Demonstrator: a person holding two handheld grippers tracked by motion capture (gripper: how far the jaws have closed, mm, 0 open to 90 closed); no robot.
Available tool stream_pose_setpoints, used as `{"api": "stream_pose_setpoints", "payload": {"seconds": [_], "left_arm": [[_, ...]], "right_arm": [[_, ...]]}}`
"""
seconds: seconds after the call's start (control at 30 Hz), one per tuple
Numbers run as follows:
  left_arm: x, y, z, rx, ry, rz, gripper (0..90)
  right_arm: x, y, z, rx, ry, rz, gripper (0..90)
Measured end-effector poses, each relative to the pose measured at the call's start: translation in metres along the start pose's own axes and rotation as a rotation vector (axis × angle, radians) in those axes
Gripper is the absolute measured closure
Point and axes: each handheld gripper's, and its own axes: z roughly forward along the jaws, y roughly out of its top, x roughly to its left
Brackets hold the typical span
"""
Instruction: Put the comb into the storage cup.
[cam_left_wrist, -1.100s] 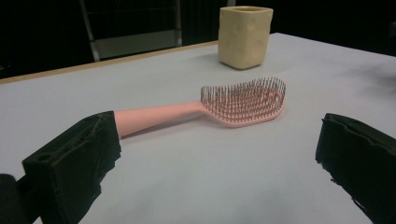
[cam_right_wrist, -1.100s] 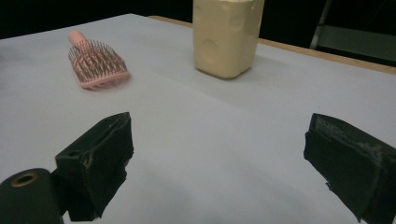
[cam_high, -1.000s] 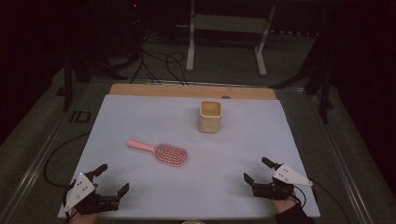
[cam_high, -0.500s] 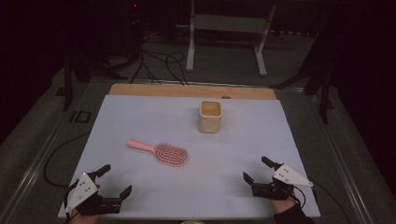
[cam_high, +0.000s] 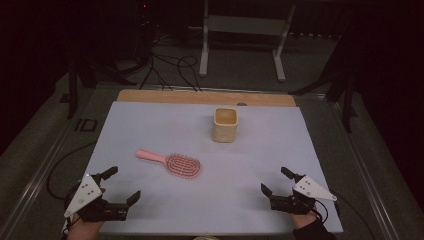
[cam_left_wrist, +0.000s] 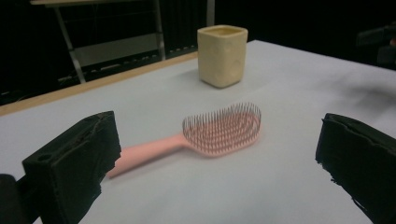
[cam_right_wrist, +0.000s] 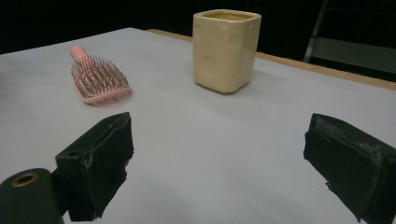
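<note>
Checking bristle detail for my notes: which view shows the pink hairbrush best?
The left gripper view: the hairbrush lies close, bristles up, handle fully visible. The right gripper view shows it farther off, end-on. The high view shows it small from above.

We saw that the hairbrush (cam_left_wrist: 205, 140) looked like smooth pink plastic with a faint sheen on its handle, and its bristles were thin, dark, stiff pins. The cup (cam_right_wrist: 226, 49) looked like matt cream ceramic or plastic, we could not tell which, with shallow round dimples in its walls. The worktop (cam_high: 200, 125) wore a matt pale sheet, smooth and without gloss, and bare wood showed along its far edge. The left gripper (cam_high: 117, 187) and the right gripper (cam_high: 274, 181) had black jaws that looked like dull rubber or foam, rough and crumbled at their edges. Each carried a matt grey plate.
</note>
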Motion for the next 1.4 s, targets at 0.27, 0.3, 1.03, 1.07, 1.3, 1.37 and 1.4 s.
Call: {"api": "stream_pose_setpoints", "payload": {"seconds": [0.27, 0.3, 1.03, 1.07, 1.3, 1.37, 1.4], "left_arm": [[0.008, 0.017, 0.001, 0.007, -0.011, -0.009, 0.4], [0.008, 0.017, 0.001, 0.007, -0.011, -0.009, 0.3], [0.037, 0.038, 0.025, 0.110, -0.031, -0.068, 0.4], [0.039, 0.039, 0.027, 0.111, -0.031, -0.072, 0.4], [0.048, 0.046, 0.040, 0.134, -0.038, -0.063, 0.4], [0.050, 0.047, 0.045, 0.140, -0.040, -0.063, 0.5], [0.051, 0.047, 0.048, 0.146, -0.042, -0.061, 0.5]], "right_arm": [[0.001, 0.001, 0.000, -0.004, 0.003, -0.002, 7.9], [0.001, 0.001, 0.000, -0.004, 0.003, -0.002, 7.9], [0.002, 0.001, 0.001, 0.001, 0.015, 0.007, 8.0], [0.001, 0.001, 0.001, 0.001, 0.016, 0.009, 8.0], [0.001, 0.000, 0.002, 0.003, 0.020, 0.013, 8.0], [0.001, 0.000, 0.002, 0.005, 0.020, 0.013, 8.0], [0.001, 0.000, 0.002, 0.004, 0.019, 0.012, 8.0]]}}
